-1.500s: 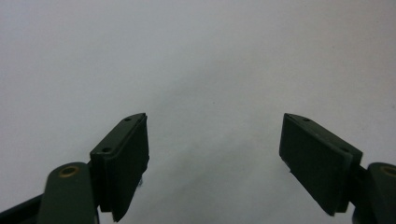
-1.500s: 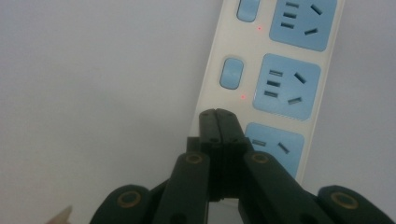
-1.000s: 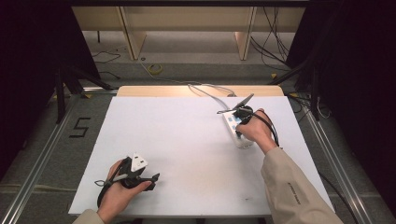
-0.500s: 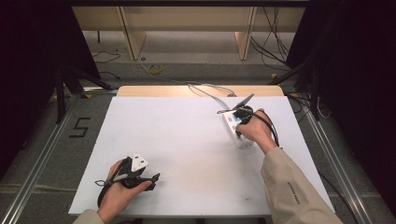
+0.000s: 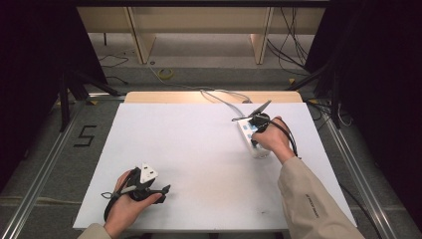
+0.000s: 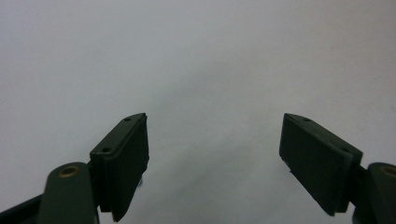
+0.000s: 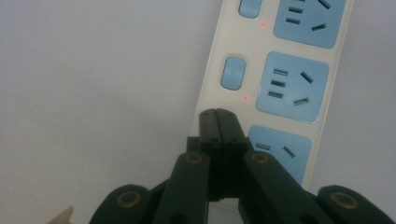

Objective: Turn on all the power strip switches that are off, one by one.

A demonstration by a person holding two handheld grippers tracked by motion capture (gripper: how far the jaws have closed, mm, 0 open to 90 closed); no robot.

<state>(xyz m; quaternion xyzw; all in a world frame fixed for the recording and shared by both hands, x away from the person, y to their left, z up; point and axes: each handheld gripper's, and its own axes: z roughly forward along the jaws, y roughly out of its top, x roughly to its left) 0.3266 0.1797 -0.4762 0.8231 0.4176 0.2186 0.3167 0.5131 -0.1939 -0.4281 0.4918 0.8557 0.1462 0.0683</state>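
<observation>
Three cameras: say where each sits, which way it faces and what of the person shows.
High view: above the person's side, facing forward and down on the white table; both forearms, left gripper, right gripper.
Left gripper view: on that gripper, along its open jaws at bare table.
Right gripper view: on that gripper, its shut jaws over the power strip.
Shared: the power strip shows in the high view and the right gripper view.

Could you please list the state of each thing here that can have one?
Power strip: flat on the table, two red indicator dots lit, no plug in the visible sockets.
Switch: free, position unclear.
Right gripper: shut, empty, tips over the strip's switch side.
Left gripper: open, empty, over bare table.
</observation>
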